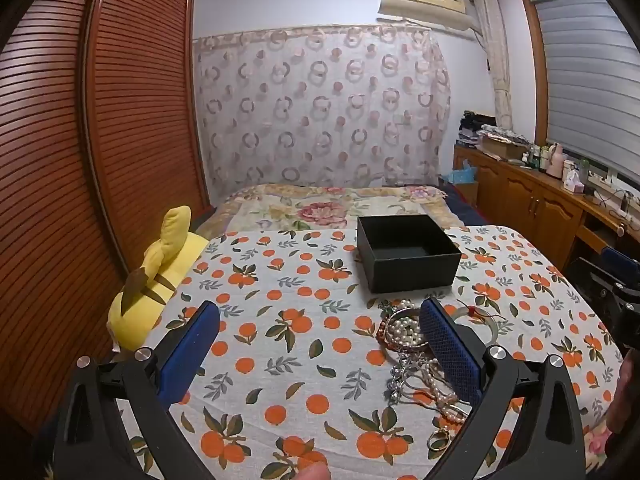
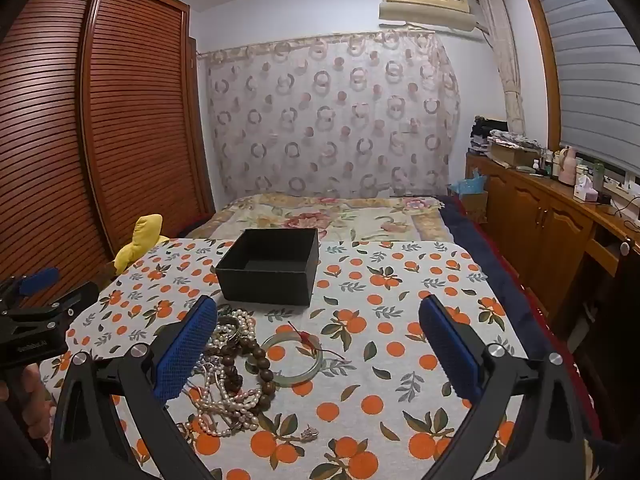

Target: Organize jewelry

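at the far left a slatted wooden wardrobe fills the wall, and below it a yellow plush toy lies on the bed against the left edge of the table, which is covered by a cloth printed with oranges and leaves. the left tongs hover above this cloth, tilted downward, their blue pads spread wide with nothing between them; the right pad stands in front of part of the jewelry pile. that pile, a tangle of pearl strands, silvery chains and a ring, lies on the cloth just in front of the open black box, which shows nothing inside. in the right wrist view the same heap shows dark wooden beads and a pale green bangle with a red thread lying at its right side, touching the beads. the right tongs also stand wide apart and grip nothing; the left pad overlaps the pearls in the view, while the bangle lies between the two pads, below them. behind the table a floral bed cover stretches to a circle-patterned curtain. at the right a wooden cabinet carries bottles under a window blind.
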The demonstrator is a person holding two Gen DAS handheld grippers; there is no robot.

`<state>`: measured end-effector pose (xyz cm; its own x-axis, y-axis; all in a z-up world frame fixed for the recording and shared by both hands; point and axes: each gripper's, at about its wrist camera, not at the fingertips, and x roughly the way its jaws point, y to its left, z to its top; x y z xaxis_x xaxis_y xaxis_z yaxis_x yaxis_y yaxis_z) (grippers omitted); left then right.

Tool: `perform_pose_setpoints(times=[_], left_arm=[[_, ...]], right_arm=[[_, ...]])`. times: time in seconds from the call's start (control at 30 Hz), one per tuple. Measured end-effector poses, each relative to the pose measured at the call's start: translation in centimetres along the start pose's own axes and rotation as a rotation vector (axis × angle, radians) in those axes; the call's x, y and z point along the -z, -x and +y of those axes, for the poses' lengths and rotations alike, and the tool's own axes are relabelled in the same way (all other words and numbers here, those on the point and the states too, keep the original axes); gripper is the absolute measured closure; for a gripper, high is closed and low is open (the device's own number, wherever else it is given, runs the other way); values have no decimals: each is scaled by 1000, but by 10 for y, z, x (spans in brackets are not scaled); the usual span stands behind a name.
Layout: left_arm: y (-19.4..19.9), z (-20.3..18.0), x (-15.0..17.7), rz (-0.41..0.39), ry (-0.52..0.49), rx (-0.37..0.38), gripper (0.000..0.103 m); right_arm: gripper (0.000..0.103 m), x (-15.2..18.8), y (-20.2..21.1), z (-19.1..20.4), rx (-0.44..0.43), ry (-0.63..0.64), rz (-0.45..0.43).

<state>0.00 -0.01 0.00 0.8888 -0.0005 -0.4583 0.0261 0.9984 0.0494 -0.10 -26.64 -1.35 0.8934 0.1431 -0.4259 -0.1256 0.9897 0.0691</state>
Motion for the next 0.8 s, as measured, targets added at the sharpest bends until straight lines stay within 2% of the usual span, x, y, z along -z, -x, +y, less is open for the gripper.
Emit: perform_pose_setpoints(times=[0.8], left_arm=[[-1, 0, 0, -3, 4, -1, 6]], right_arm=[[2, 0, 2, 1, 0, 0, 4]])
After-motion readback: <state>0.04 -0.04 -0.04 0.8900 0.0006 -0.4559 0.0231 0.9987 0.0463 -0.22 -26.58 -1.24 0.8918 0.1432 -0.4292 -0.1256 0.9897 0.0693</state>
